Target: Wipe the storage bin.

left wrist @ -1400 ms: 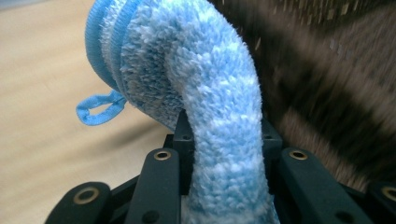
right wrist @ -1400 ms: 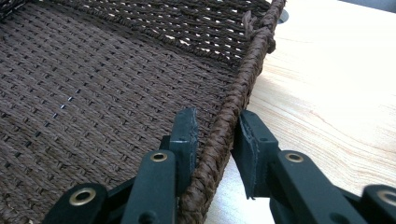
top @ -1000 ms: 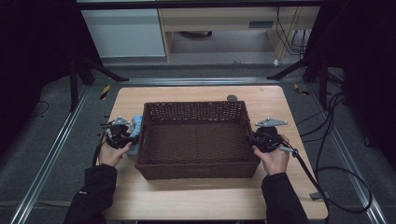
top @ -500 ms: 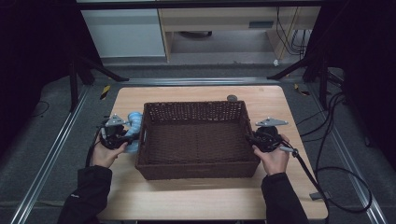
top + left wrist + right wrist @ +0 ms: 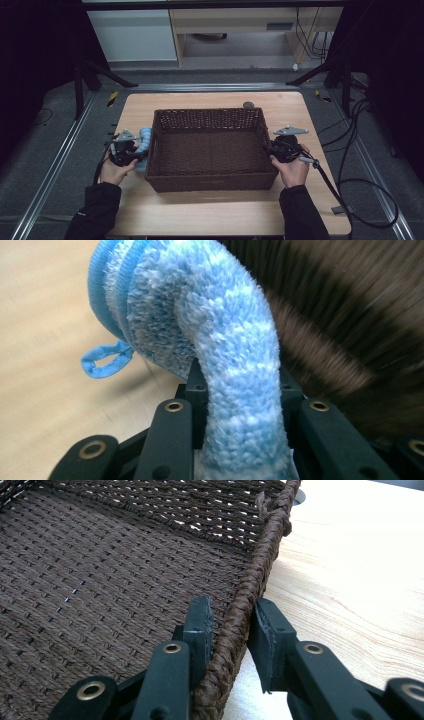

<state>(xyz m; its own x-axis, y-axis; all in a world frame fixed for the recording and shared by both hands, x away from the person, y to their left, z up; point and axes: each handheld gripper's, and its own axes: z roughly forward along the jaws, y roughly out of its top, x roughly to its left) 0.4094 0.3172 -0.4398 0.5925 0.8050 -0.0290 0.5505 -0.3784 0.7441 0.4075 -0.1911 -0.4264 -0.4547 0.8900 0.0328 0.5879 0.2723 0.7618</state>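
Observation:
A dark brown woven basket [image 5: 207, 112] stands in the middle of the wooden table, and it holds nothing. At its left side my left gripper [image 5: 136, 151] is shut on a fluffy light blue cloth [image 5: 145, 136]. In the left gripper view the cloth [image 5: 200, 300] bulges up between the jaws of the left gripper [image 5: 240, 375], and a small blue loop hangs from it beside the basket's wall [image 5: 350, 320]. My right gripper [image 5: 268, 149] is at the basket's right side. Its jaws [image 5: 232, 607] pinch the braided rim [image 5: 260, 565], one inside and one outside.
The pale wooden table [image 5: 210, 220] has bare room in front of the basket. A small dark round disc [image 5: 248, 105] lies just behind the basket's far rim. Cables [image 5: 370, 190] trail over the floor at the right. A white cabinet [image 5: 132, 35] stands at the back.
My left hand has drifted slightly to the left with the blue cloth. The basket and the right gripper stay where they were.

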